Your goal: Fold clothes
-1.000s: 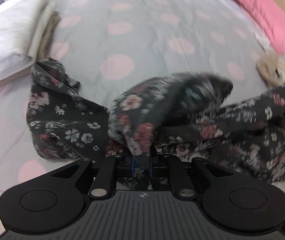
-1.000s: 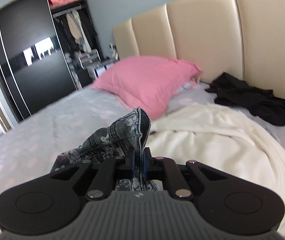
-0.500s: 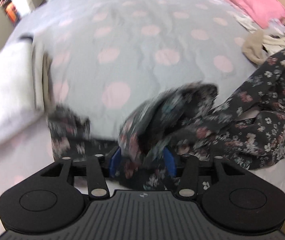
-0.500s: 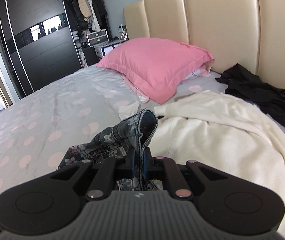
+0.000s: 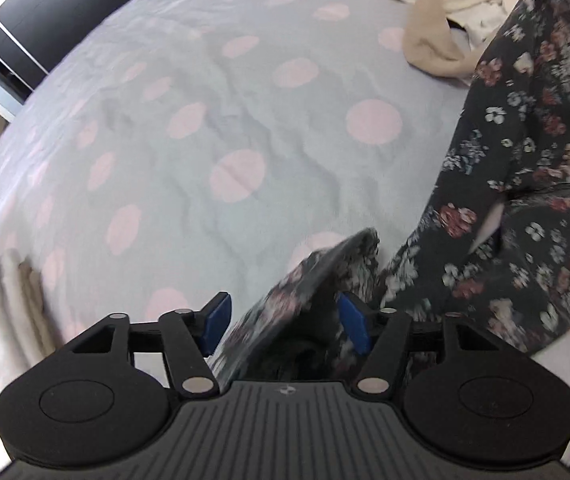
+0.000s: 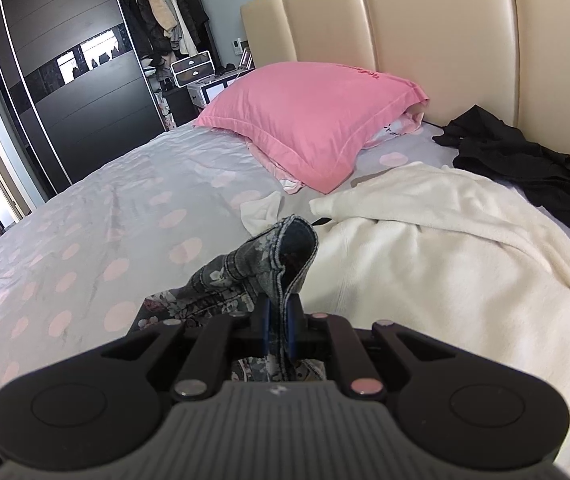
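A dark floral garment (image 5: 525,184) hangs over the right of the grey polka-dot bed (image 5: 205,120) in the left wrist view. My left gripper (image 5: 285,320) is open with its blue pads wide apart; a fold of the floral cloth lies loose between them. In the right wrist view, my right gripper (image 6: 279,324) is shut on the garment's stitched edge (image 6: 285,252), which stands up above the fingers.
A folded white and beige stack (image 5: 1,320) lies at the left. A beige item (image 5: 433,40) and white clothes lie far right. A pink pillow (image 6: 313,116), a cream garment (image 6: 445,272), black clothes (image 6: 525,168), headboard and a dark wardrobe (image 6: 73,80) show.
My left gripper has opened and let go of the floral cloth, and has swung right across the bed. The right gripper stays shut on the garment edge and has tilted slightly.
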A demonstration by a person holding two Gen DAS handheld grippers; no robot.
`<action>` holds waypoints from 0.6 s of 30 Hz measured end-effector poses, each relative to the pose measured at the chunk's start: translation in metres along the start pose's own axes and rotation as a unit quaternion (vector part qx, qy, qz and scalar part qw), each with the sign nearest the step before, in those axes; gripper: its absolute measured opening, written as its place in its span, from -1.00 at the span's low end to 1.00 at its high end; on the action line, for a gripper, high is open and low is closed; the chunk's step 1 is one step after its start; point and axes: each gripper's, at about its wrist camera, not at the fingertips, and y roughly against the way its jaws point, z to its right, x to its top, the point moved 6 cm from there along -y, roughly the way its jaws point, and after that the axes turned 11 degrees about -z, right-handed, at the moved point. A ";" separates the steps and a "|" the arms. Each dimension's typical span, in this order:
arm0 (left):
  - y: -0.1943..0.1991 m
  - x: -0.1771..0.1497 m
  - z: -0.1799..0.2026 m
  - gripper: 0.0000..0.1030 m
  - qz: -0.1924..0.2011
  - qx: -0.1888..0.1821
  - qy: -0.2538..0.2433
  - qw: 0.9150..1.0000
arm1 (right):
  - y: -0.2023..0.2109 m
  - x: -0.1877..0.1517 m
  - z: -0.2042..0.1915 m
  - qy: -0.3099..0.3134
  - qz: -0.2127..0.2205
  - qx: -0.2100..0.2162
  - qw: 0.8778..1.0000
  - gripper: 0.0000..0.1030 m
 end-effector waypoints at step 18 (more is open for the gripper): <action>0.080 -0.158 -0.189 -0.99 0.027 0.101 0.354 0.930 | 0.000 -0.002 0.022 -0.030 -0.001 -0.029 0.999 -0.82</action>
